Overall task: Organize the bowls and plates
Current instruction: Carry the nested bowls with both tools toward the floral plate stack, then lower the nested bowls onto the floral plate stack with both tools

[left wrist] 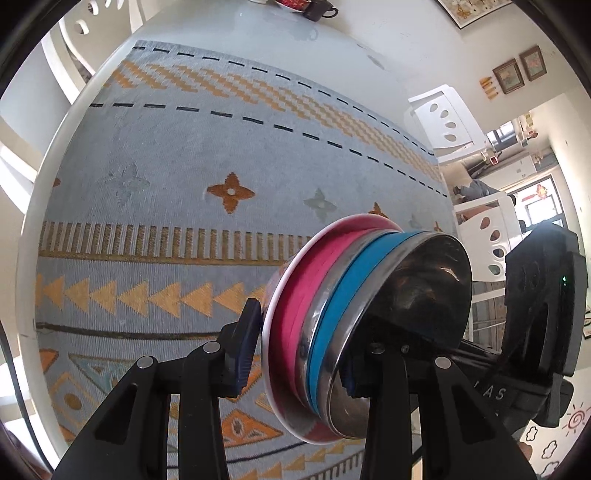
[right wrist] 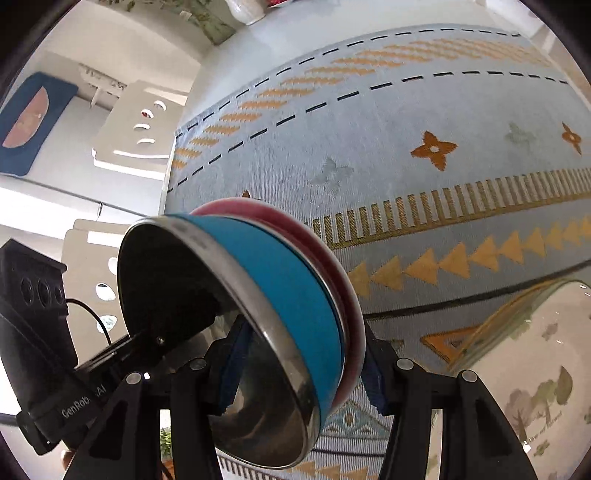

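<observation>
Both my left gripper (left wrist: 301, 354) and right gripper (right wrist: 301, 363) are clamped on the tilted stack of bowls (left wrist: 332, 332), held above the patterned tablecloth (left wrist: 166, 184).

patterned mat (left wrist: 177, 229), white chairs (left wrist: 439, 118), framed pictures (left wrist: 519, 70)

Place: my home dining room
Signs: white table (left wrist: 229, 26), patterned runner (left wrist: 177, 206), chairs (left wrist: 441, 118), framed pictures (left wrist: 519, 70)

The right claw (right wrist: 299, 373) clamps the nested blue bowl (right wrist: 295, 291) and pink bowl (right wrist: 347, 295) above the patterned cloth (right wrist: 424, 192).
</observation>
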The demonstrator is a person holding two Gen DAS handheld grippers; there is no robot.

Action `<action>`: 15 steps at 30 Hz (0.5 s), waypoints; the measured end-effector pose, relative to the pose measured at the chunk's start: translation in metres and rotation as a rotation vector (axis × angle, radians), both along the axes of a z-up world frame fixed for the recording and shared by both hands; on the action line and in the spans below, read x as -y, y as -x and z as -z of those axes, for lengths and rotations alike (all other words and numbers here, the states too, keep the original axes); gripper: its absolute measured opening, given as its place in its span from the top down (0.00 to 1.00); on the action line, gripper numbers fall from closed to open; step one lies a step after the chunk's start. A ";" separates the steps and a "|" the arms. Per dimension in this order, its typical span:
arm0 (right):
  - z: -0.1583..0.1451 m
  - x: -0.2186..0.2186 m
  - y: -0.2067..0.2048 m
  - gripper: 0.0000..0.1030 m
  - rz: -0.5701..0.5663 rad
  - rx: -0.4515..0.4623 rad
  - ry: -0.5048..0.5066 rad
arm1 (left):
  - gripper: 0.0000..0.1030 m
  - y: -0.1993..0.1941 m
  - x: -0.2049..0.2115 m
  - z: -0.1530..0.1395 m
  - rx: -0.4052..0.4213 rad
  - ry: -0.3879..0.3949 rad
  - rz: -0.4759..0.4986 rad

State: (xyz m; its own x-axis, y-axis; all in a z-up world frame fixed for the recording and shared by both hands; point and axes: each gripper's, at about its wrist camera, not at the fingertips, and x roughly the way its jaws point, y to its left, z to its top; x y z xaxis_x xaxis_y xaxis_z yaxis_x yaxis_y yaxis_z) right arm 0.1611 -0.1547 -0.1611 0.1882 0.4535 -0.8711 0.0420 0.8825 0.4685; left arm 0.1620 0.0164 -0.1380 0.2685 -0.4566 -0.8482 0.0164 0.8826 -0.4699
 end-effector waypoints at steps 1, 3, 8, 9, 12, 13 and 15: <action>-0.003 0.001 0.001 0.48 0.003 -0.009 0.001 | 0.67 0.001 0.002 -0.002 -0.004 -0.002 -0.002; -0.007 0.004 0.001 0.48 0.012 -0.023 -0.006 | 0.67 0.002 0.005 -0.006 -0.015 -0.009 -0.009; -0.017 0.018 0.007 0.48 0.048 -0.056 -0.046 | 0.69 0.008 0.014 -0.023 -0.007 -0.016 -0.004; -0.020 0.021 0.009 0.48 0.054 -0.057 -0.049 | 0.69 0.009 0.017 -0.026 -0.005 -0.017 0.002; -0.031 0.031 0.017 0.48 0.070 -0.052 -0.045 | 0.69 0.017 0.028 -0.036 0.017 -0.030 0.020; -0.035 0.034 0.019 0.48 0.074 -0.047 -0.033 | 0.69 0.019 0.031 -0.037 0.020 -0.033 0.023; -0.043 0.038 0.023 0.48 0.074 -0.035 -0.009 | 0.69 0.023 0.039 -0.041 0.021 -0.040 0.029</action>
State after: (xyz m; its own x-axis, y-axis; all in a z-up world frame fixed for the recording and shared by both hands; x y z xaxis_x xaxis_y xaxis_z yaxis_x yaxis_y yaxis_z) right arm 0.1381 -0.1927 -0.1184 0.1909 0.4473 -0.8738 0.1236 0.8721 0.4735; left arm 0.1385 -0.0228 -0.0974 0.2733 -0.4307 -0.8602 0.0520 0.8995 -0.4338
